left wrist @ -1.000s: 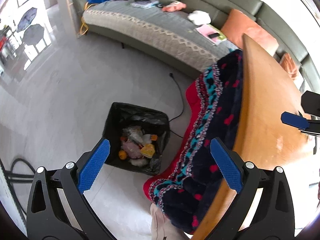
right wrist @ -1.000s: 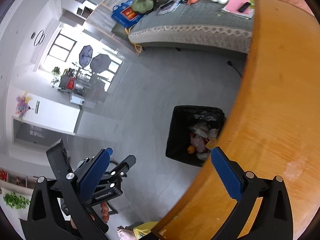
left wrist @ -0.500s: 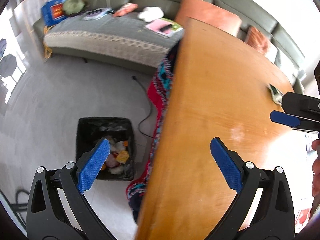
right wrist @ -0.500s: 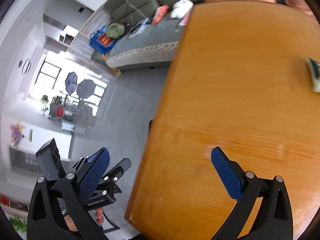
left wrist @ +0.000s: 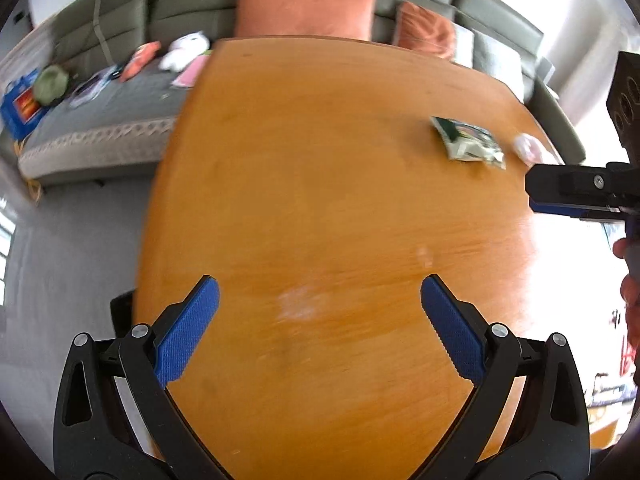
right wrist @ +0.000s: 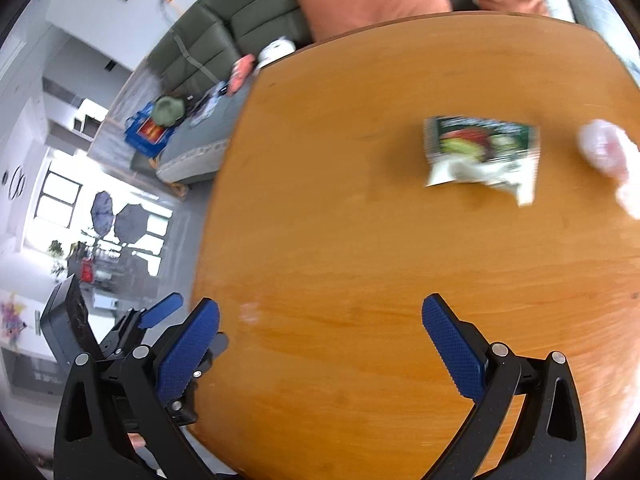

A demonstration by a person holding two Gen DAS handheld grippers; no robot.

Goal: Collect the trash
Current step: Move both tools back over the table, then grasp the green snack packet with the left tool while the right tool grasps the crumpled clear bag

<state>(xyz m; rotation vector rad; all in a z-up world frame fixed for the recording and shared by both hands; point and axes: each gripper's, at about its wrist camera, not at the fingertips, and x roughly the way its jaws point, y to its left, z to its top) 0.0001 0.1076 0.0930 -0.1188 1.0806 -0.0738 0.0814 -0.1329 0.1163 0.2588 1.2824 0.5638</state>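
A green and white snack wrapper (left wrist: 468, 144) lies on the orange wooden table (left wrist: 320, 200) at its far right; it also shows in the right wrist view (right wrist: 482, 152). A crumpled whitish-pink piece of trash (left wrist: 528, 148) lies just right of it, also in the right wrist view (right wrist: 608, 152). My left gripper (left wrist: 320, 328) is open and empty above the table's near part. My right gripper (right wrist: 320, 344) is open and empty over the table, well short of the wrapper. The right gripper's side shows at the right edge of the left wrist view (left wrist: 576, 196).
A grey-green sofa (left wrist: 120, 80) with orange cushions (left wrist: 304, 12) and scattered items stands behind the table. A corner of the black bin (left wrist: 120, 312) shows beside the table's left edge. The left gripper appears at lower left in the right wrist view (right wrist: 160, 320).
Both views have swung from the floor and black trash bin up to the tabletop. The wrapper and the crumpled piece have come into view. Both grippers stay open.
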